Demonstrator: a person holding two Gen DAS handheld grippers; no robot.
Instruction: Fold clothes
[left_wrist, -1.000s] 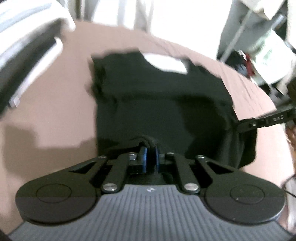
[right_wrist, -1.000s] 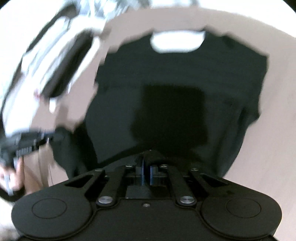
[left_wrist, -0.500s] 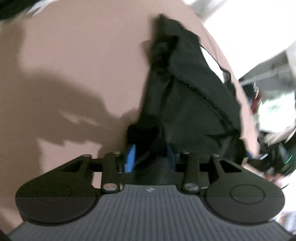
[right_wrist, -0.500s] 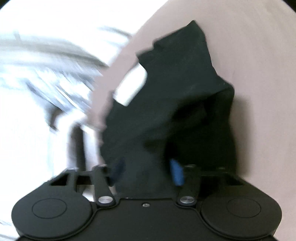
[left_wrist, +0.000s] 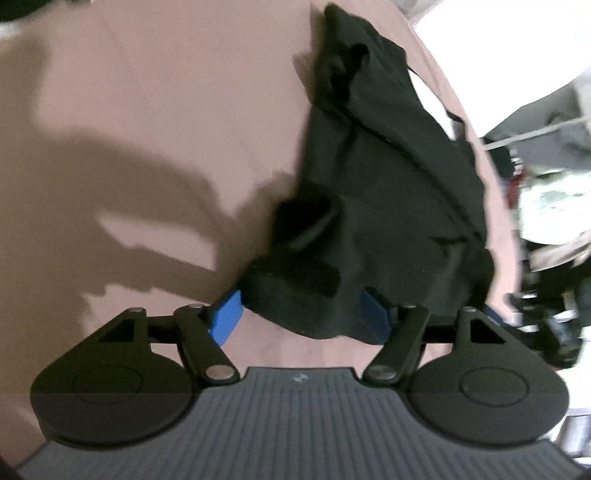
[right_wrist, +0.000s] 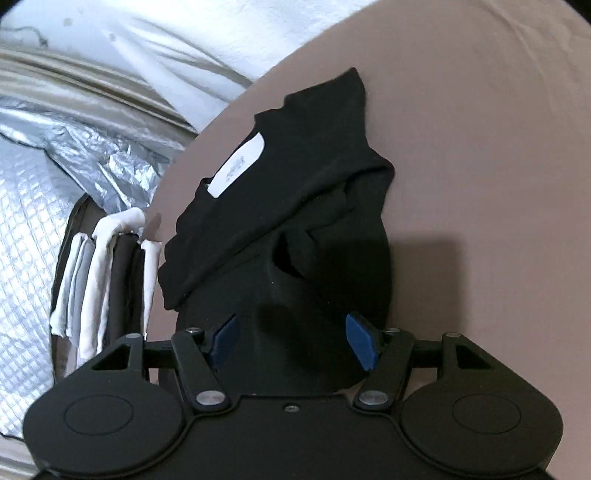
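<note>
A black T-shirt (left_wrist: 391, 192) lies crumpled on the pinkish-brown surface (left_wrist: 155, 92), its near edge bunched in a thick roll. My left gripper (left_wrist: 299, 315) hovers just over that near edge with its jaws opening; the rolled fabric sits between the blue pads (left_wrist: 225, 317) without being pinched. In the right wrist view the same T-shirt (right_wrist: 306, 206) shows its white neck label (right_wrist: 236, 166). My right gripper (right_wrist: 291, 339) is open over the shirt's lower part, with loose cloth lying between its blue pads (right_wrist: 364, 343).
A stack of folded white and dark clothes (right_wrist: 107, 280) stands in a holder off the surface's left edge, beside silver quilted foil (right_wrist: 55, 155). Blurred clutter (left_wrist: 546, 214) lies beyond the surface's right edge in the left wrist view.
Both grippers went from shut on the shirt's hem to open. The shirt, earlier held spread out, now lies slumped on the surface. Both views have rolled and dropped lower.
</note>
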